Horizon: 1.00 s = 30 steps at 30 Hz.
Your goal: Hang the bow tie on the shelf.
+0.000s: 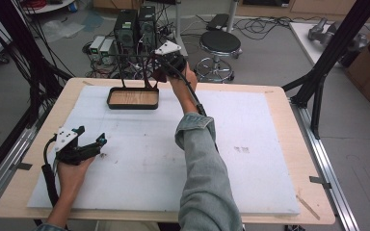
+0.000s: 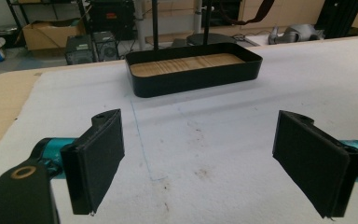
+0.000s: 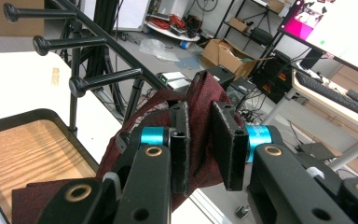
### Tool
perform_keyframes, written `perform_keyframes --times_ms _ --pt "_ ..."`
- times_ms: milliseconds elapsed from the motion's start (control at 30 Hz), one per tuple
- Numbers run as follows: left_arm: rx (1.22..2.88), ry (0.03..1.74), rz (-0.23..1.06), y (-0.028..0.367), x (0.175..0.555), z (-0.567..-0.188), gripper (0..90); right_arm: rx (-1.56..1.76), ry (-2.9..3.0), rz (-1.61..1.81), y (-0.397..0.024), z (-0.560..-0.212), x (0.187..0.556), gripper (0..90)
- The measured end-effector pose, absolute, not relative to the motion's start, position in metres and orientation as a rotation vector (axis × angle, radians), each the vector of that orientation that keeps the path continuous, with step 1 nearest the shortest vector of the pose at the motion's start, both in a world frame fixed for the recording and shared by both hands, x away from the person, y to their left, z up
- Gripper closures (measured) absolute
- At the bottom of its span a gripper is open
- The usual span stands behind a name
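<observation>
desk: white mat, wood edge | 12 o'clock: black tray, right gripper jaws pinching maroon cloth by rack | 8 o'clock: left gripper wide open, holding nothing | stool, PCs behind

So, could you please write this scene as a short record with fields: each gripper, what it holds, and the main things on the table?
left gripper: open, nothing between its pads, low over the white mat
right gripper: shut on the dark red cloth, raised beside the rack
dark red cloth: hangs from the jaws, its lower end reaches the tray
tray: black rim, wooden bottom, at the far side of the mat
rack: black, with round-tipped pegs, stands at the tray
</observation>
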<state>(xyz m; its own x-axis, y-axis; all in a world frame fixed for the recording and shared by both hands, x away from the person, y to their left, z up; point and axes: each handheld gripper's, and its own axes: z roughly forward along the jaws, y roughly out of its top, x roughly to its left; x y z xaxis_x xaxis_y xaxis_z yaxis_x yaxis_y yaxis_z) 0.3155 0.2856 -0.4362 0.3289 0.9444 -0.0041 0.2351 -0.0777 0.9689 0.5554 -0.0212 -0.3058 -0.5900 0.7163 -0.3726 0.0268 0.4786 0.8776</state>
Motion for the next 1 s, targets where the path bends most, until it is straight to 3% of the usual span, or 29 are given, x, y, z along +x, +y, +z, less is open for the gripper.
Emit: perform_keyframes --times_ms 1000 --pt "1.559 1.106 0.856 0.284 0.315 -0.436 16.8 0.630 1.946 1.179 -0.029 -0.290 0.547 70.2"
